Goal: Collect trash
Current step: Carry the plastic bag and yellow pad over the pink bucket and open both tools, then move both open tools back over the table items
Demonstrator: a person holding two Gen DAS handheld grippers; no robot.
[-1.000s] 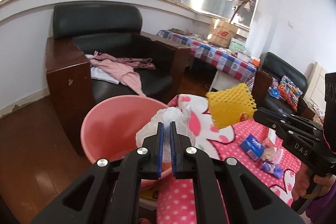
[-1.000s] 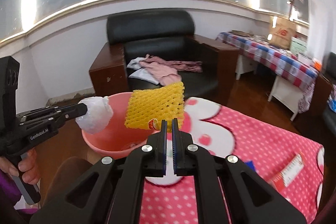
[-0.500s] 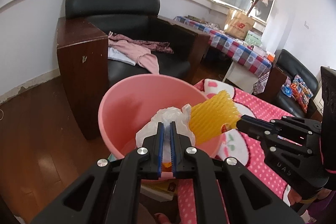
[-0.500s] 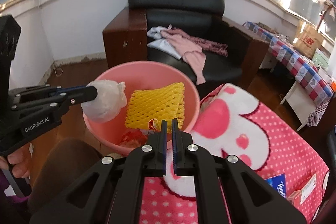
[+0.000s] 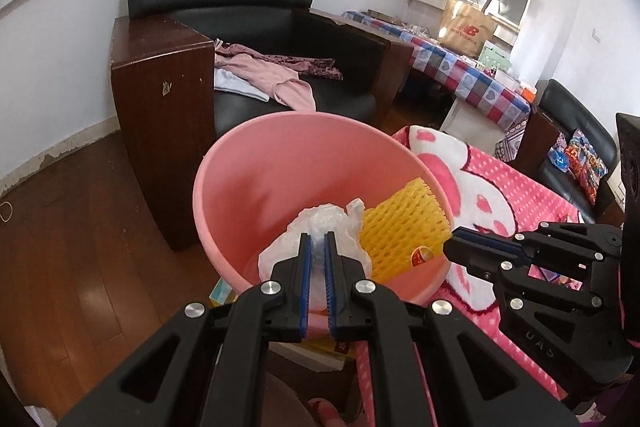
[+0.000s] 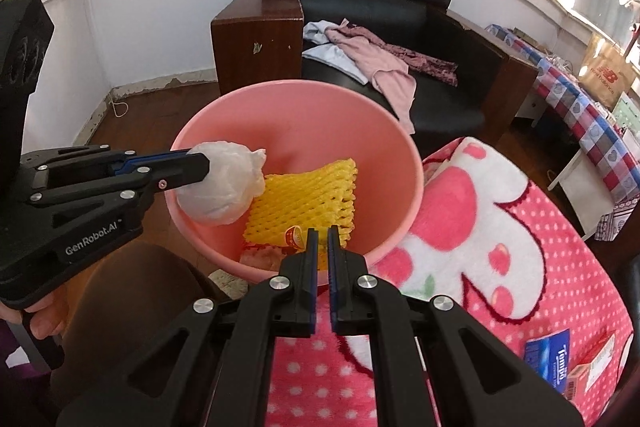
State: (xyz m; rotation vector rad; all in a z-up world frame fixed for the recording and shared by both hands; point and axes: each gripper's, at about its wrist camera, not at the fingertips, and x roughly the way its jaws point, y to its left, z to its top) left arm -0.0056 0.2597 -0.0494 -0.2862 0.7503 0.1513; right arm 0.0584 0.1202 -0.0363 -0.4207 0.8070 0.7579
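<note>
Pink basin [image 6: 404, 155] rim rings both held scraps.

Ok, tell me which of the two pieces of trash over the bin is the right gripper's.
The yellow foam net, pinched by its lower edge in the right gripper. The white crumpled plastic bag is in the left gripper; both hang over the pink bin.

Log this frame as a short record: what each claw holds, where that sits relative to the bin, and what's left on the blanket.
left claw: shut on plastic bag
right claw: shut on yellow foam net
bin: pink, beside the pink blanket
bag and net: both over the bin's opening, not yet dropped
bin contents: some trash at the bottom, unclear what
left on blanket: blue tissue pack, small carton
</note>
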